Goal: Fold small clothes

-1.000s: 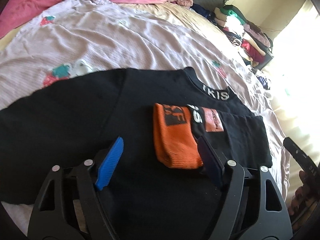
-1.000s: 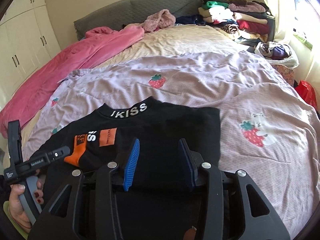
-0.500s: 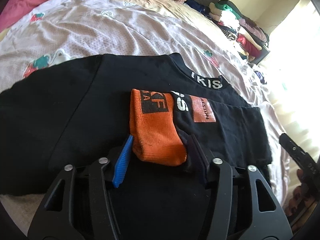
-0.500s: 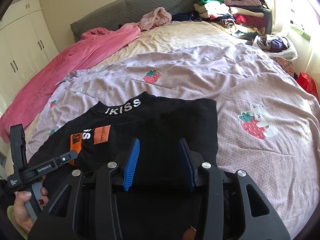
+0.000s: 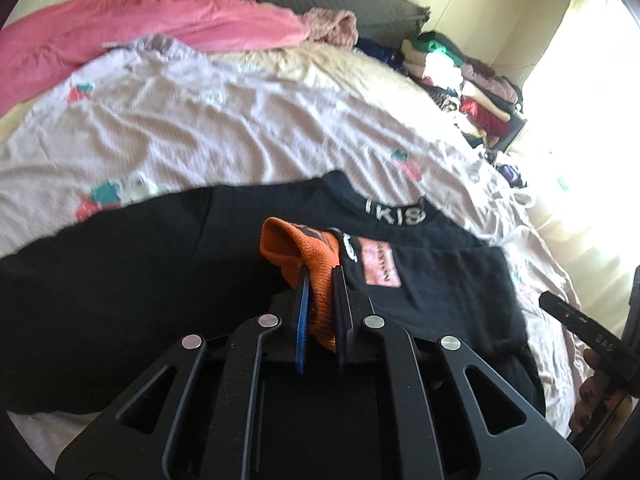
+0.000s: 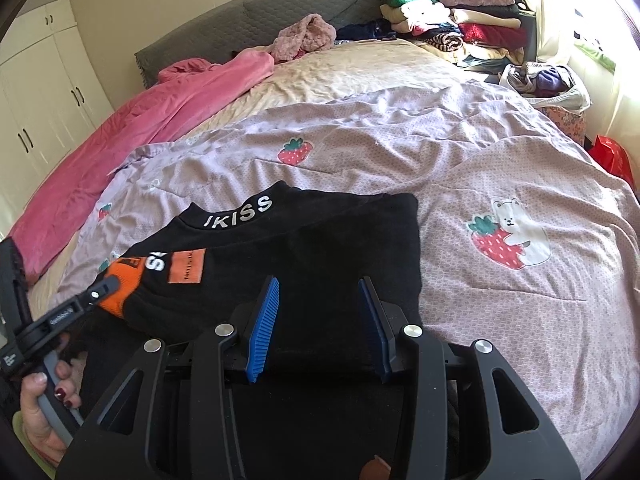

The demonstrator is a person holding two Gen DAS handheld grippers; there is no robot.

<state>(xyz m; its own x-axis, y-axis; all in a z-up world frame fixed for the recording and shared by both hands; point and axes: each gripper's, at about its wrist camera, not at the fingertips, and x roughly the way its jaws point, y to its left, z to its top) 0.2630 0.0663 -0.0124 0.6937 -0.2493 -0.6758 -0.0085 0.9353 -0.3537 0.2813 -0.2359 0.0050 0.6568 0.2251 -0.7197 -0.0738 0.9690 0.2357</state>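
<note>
A small black sweatshirt [image 5: 132, 280] lies flat on the bed, white "IKISS" lettering on its collar [image 6: 240, 212]. One sleeve is folded across the chest and ends in an orange cuff [image 5: 304, 252]. My left gripper [image 5: 320, 276] is shut on the orange cuff and lifts it off the shirt. It also shows in the right wrist view [image 6: 108, 288], at the cuff [image 6: 124, 280]. My right gripper [image 6: 318, 292] is open and empty, low over the shirt's folded right side [image 6: 352, 248].
The shirt lies on a lilac quilt [image 6: 480, 168] with strawberry prints. A pink blanket [image 6: 152, 120] runs along the bed's far left. Folded clothes are stacked [image 6: 456, 20] at the back right by the window. A grey headboard [image 6: 260, 20] stands behind.
My left gripper moved onto the orange cuff, closed on it and raised it. The right gripper stayed open over the shirt's right side.
</note>
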